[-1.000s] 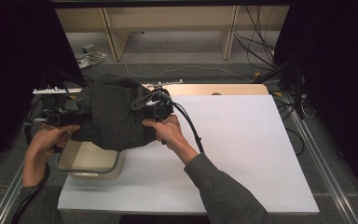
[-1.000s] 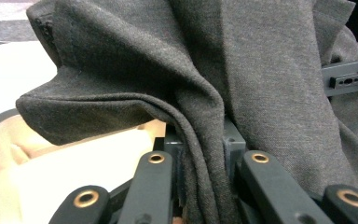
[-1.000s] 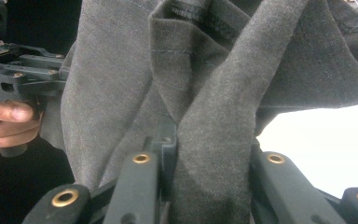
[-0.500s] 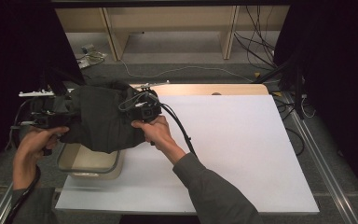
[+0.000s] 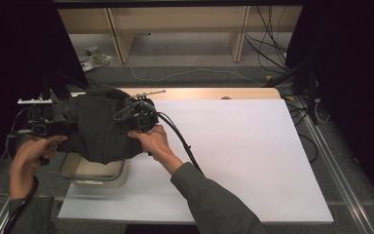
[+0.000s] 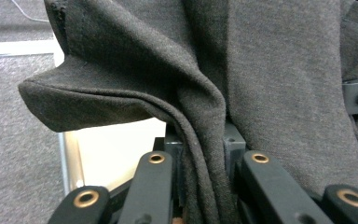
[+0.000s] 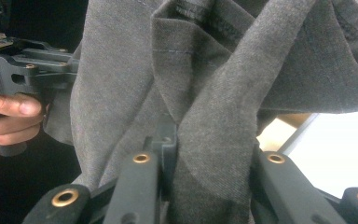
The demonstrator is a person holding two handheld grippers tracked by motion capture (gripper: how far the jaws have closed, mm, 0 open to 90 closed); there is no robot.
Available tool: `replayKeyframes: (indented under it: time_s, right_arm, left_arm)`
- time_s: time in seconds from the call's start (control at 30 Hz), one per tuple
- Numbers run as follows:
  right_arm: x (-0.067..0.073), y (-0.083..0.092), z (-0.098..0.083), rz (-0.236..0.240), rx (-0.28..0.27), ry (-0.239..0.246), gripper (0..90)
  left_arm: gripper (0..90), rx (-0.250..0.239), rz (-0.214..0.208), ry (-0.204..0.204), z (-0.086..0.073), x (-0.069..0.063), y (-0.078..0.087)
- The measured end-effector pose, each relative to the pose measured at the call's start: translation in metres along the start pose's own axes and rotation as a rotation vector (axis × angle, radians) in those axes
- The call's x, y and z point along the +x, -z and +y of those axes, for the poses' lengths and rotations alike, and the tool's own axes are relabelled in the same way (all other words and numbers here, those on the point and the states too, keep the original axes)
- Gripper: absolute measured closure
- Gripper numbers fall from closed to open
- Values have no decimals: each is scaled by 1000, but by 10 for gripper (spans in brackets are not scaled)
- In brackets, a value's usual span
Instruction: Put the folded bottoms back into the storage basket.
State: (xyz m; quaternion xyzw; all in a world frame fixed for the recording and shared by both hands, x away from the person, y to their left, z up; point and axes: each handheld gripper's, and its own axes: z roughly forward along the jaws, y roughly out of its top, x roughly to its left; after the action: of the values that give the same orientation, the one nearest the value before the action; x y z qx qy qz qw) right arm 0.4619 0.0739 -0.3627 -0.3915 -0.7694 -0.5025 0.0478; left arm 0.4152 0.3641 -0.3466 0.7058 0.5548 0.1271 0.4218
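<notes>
Keep left gripper (image 5: 44, 127) and right gripper (image 5: 139, 117) clamped on the dark grey knit garment (image 5: 97, 129); lift evenly, clear of the beige plastic tub (image 5: 95, 171) on the desk (image 5: 243, 161).

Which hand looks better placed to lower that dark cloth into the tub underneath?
Probably the left. Both claws are shut on the dark cloth, but the left claw holds it nearer the tub, while the right claw grips the side toward the white board.
</notes>
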Motion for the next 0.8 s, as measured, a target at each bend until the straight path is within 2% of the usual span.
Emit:
replayKeyframes:
  time_s: [0.23, 0.8]
  right_arm:
    - [3, -11, -5, -2, 23, -10, 708]
    - [8, -28, -14, 1, 55, -29, 707]
  left_arm:
    - [788, 25, 11, 29, -6, 10, -6]
    - [787, 83, 65, 45, -14, 20, -17]
